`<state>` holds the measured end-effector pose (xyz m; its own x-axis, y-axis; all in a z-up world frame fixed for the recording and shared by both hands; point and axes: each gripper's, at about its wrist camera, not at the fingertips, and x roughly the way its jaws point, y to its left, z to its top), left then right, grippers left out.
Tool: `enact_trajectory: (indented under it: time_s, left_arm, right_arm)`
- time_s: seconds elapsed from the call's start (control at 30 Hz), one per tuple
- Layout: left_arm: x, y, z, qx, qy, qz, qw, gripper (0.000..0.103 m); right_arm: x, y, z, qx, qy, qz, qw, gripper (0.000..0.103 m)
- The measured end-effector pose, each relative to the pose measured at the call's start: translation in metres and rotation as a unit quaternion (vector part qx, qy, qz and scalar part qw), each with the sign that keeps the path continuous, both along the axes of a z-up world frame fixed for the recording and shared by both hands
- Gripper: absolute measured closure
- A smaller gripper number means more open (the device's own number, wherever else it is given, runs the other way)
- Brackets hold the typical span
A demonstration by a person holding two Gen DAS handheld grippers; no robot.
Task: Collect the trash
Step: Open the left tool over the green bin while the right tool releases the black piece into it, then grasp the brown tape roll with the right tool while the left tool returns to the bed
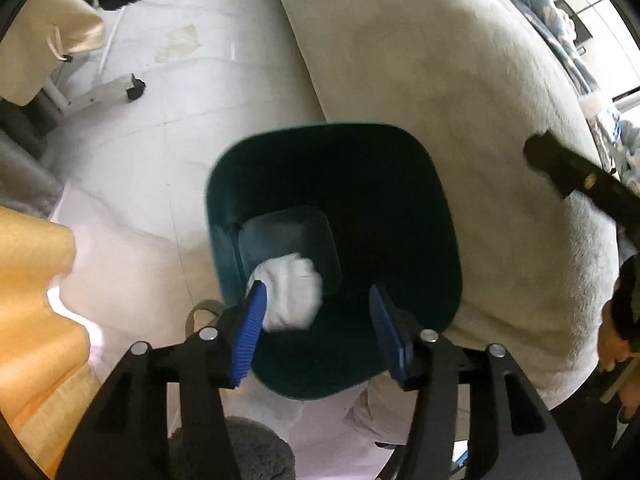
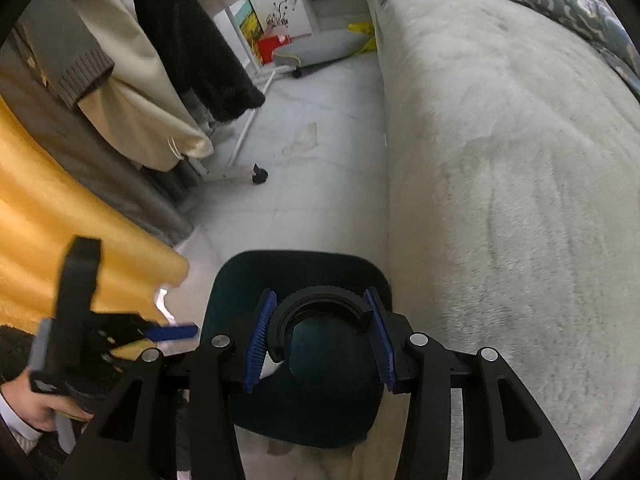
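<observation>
A dark green trash bin (image 1: 400, 200) stands on the floor beside the bed. A crumpled white tissue (image 1: 290, 294) lies inside it, near the bottom. My left gripper (image 1: 318, 324) hangs open over the bin's near rim; its left blue pad (image 1: 250, 334) overlaps the tissue in the view. My right gripper (image 2: 320, 332) is shut on a black ring-shaped piece (image 2: 320, 300), a broken round rim, held above the same bin (image 2: 240, 272). The left gripper also shows at the left of the right wrist view (image 2: 172, 331).
A grey plush-covered bed (image 2: 500, 180) fills the right side. Hanging clothes (image 2: 160, 40) and a yellow blanket (image 2: 60, 232) crowd the left. A white wheeled rack leg (image 2: 244, 174) and a stain (image 2: 304, 136) are on the tiled floor.
</observation>
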<state>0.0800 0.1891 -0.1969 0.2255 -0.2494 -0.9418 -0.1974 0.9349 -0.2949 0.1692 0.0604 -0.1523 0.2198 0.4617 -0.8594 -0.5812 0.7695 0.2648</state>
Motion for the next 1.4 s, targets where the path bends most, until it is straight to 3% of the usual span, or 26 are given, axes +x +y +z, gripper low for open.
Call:
enact_trajectory:
  time_s: [0.17,0.4,0.63,0.8,0.83,0.93,1.03,1.13,1.27,1.4]
  left_arm:
    - [-0.005,0.014,0.013,0.012,-0.027,0.012,0.9995,0.034]
    - [-0.015,0.027,0.04,0.061,-0.091,0.014,0.9939,0.034]
    - [-0.02,0.033,0.079,0.104,-0.183,0.016,0.9774,0.033]
    - [-0.018,0.036,0.107,0.082,-0.245,0.028,0.9656,0.027]
    - [-0.017,0.035,0.108,0.078,-0.25,0.03,0.9647,0.027]
    - [-0.017,0.031,0.123,0.077,-0.278,0.032,0.9569,0.027]
    - [-0.015,0.03,0.144,0.072,-0.31,0.036,0.9472,0.024]
    - [-0.015,0.024,0.166,0.066,-0.33,0.041,0.9407,0.022]
    - [-0.013,0.011,0.185,0.089,-0.355,0.024,0.9301,0.02]
    - [-0.01,0.001,0.195,0.067,-0.371,0.021,0.926,0.019]
  right_arm:
    - [-0.004,0.016,-0.016,-0.006,0.016,0.01,1.0,0.057]
    - [-0.011,0.035,-0.042,-0.036,0.031,0.032,0.998,0.057]
    - [-0.017,0.046,-0.075,-0.068,0.061,0.041,0.995,0.057]
    - [-0.022,0.048,-0.087,-0.091,0.065,0.048,0.993,0.054]
    - [-0.025,0.05,-0.088,-0.101,0.06,0.057,0.991,0.05]
    - [-0.031,0.048,-0.087,-0.096,0.063,0.065,0.991,0.031]
    - [-0.035,0.046,-0.079,-0.089,0.051,0.066,0.993,0.026]
    - [-0.039,0.042,-0.064,-0.077,0.033,0.068,0.994,0.025]
    - [-0.042,0.04,-0.038,-0.057,0.0,0.077,0.995,0.025]
    - [-0.038,0.029,-0.008,-0.033,-0.039,0.066,0.996,0.025]
